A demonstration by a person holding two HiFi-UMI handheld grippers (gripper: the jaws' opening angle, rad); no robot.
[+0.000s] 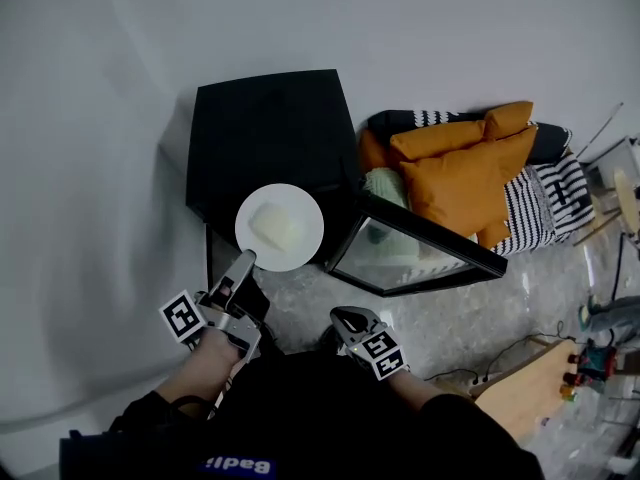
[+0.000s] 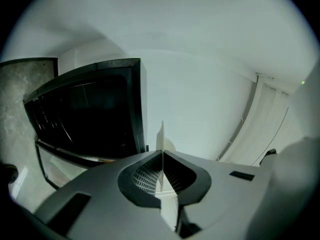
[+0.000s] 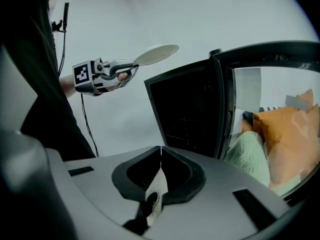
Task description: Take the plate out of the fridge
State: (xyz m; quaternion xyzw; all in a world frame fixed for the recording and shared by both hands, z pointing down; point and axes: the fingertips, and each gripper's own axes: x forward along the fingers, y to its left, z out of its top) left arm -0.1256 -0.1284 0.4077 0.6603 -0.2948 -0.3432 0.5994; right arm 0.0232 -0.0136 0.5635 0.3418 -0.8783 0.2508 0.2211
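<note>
A white plate (image 1: 280, 226) with a pale lump of food on it hangs over the front edge of the black mini fridge (image 1: 265, 128). My left gripper (image 1: 243, 260) is shut on the plate's near rim. In the left gripper view the plate (image 2: 161, 134) shows edge-on between the closed jaws (image 2: 162, 156). The right gripper view shows the plate (image 3: 156, 54) held level above the fridge (image 3: 190, 109). The fridge's glass door (image 1: 415, 253) stands open to the right. My right gripper (image 1: 345, 318) is shut with nothing in it, low in front of the open fridge.
A sofa with orange cushions (image 1: 465, 173), striped pillows (image 1: 540, 203) and a pale green blanket (image 1: 385, 186) stands right of the fridge. A wooden table (image 1: 530, 388) with small items is at the lower right. Cables lie on the stone floor (image 1: 470, 318). A white wall (image 1: 90, 168) is at the left.
</note>
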